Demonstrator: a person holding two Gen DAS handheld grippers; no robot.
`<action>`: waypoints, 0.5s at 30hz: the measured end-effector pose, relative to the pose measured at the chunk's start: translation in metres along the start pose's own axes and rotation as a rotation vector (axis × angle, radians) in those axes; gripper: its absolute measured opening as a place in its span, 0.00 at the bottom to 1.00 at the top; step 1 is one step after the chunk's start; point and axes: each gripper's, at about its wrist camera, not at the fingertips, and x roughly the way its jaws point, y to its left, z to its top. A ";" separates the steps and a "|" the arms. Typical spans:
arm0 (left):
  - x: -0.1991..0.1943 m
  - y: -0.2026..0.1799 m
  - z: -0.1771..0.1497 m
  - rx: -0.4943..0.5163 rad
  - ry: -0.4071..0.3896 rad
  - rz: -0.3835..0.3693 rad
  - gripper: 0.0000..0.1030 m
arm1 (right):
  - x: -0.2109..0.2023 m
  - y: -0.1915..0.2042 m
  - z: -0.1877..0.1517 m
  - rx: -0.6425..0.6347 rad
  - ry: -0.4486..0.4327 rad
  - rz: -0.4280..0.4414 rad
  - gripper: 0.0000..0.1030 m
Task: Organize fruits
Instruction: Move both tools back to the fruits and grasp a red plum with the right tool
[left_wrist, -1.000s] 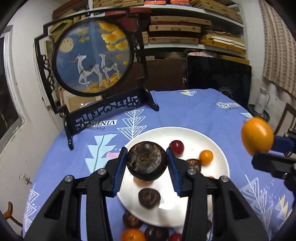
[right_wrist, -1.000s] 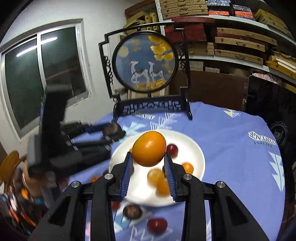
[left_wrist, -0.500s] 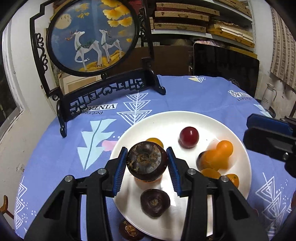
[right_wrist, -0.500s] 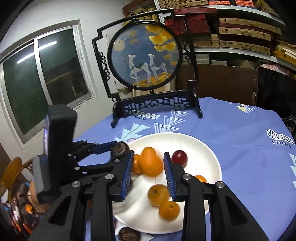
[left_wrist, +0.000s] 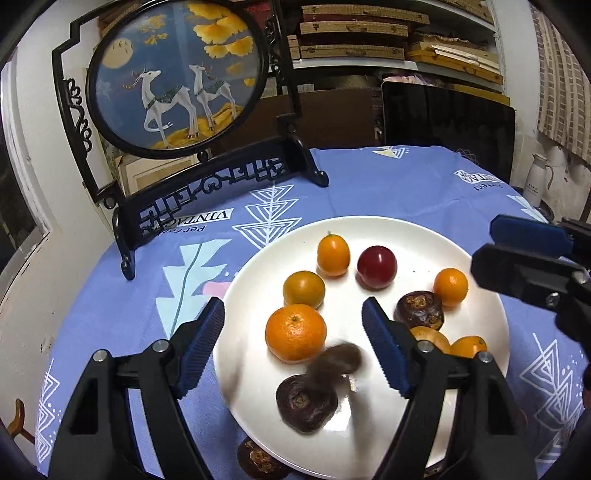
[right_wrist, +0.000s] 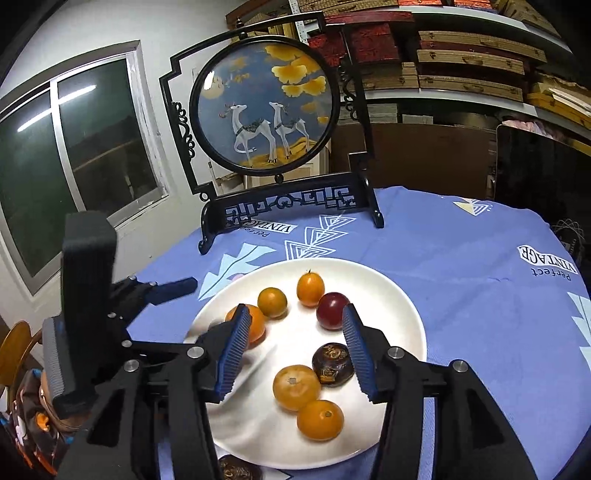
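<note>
Fruit drop onto the white plate (left_wrist: 413, 236)

Left gripper (left_wrist: 293, 345) and right gripper (right_wrist: 293, 345) gape empty; blurred dark fruit (left_wrist: 338, 360) tumbles between left's fingers (next: fetch strays below).

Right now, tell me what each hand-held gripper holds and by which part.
Nothing is held. The left hand-held gripper is open over the white plate, a blurred dark fruit loose between its fingers. The right hand-held gripper is open too.

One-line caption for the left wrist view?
Open left gripper above a white plate of oranges and dark fruits, one blurred dark fruit dropping.
</note>
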 end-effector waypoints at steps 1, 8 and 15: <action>-0.001 0.001 0.000 -0.004 -0.003 -0.002 0.72 | 0.001 0.000 0.000 0.000 0.001 -0.002 0.51; -0.002 0.014 0.004 -0.041 -0.004 0.008 0.72 | -0.003 0.002 0.000 0.000 -0.007 -0.002 0.56; -0.026 0.060 0.009 -0.177 -0.054 -0.023 0.77 | -0.043 0.014 -0.036 -0.059 -0.009 -0.017 0.65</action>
